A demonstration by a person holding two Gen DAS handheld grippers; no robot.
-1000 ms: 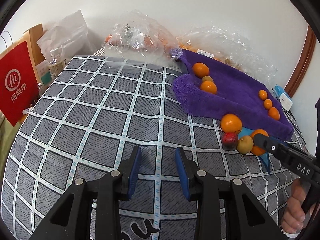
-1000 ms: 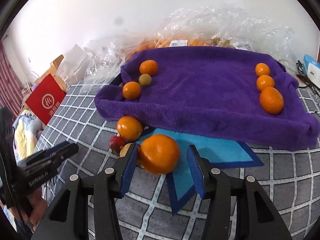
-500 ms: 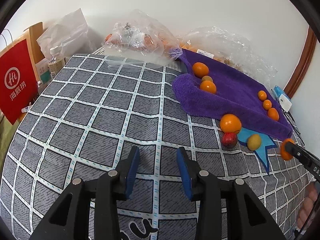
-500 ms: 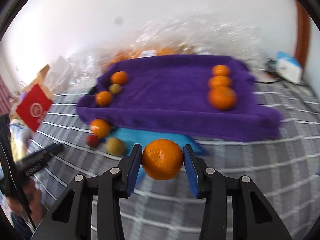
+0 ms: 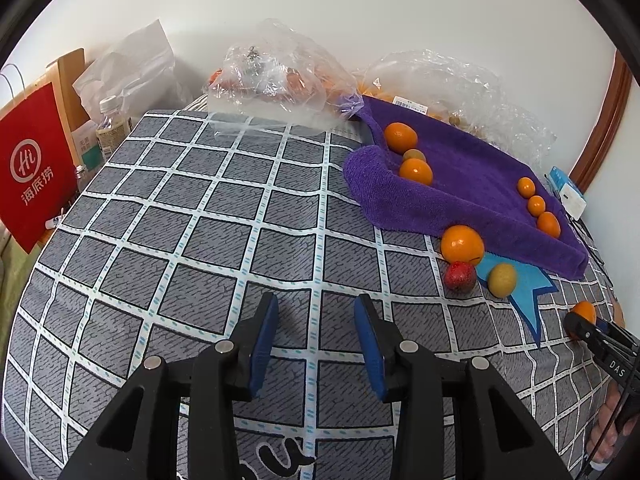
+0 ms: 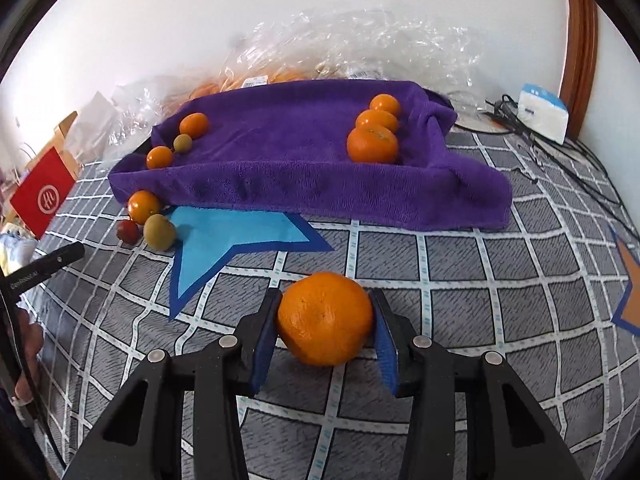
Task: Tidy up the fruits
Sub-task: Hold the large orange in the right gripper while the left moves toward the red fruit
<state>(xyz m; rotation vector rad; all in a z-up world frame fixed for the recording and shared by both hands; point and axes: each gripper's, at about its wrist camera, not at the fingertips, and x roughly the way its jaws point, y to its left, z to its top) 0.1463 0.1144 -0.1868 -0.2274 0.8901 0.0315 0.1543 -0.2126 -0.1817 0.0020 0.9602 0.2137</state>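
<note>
Right gripper (image 6: pixel 325 322) clamped on large orange (image 6: pixel 325 319) above checked bedspread (image 6: pixel 460 264); left gripper (image 5: pixel 316 338) parted, holding nothing; beyond, blue star patch (image 6: pixel 236 236), then purple towel (image 6: pixel 288 152) carrying six small fruits

You face a plain white wall (image 5: pixel 360 8) with brown wooden trim (image 6: pixel 582 40) at its right. Before you spreads a grey grid-patterned bedspread (image 5: pixel 200 220), evenly lit by soft daylight.

The red paper bag (image 5: pixel 30 168) far left of the left hand-held gripper (image 5: pixel 316 344) reads "海底捞" under a "Hi" logo; "DAS" is printed on the right hand-held gripper (image 5: pixel 580 326).
</note>
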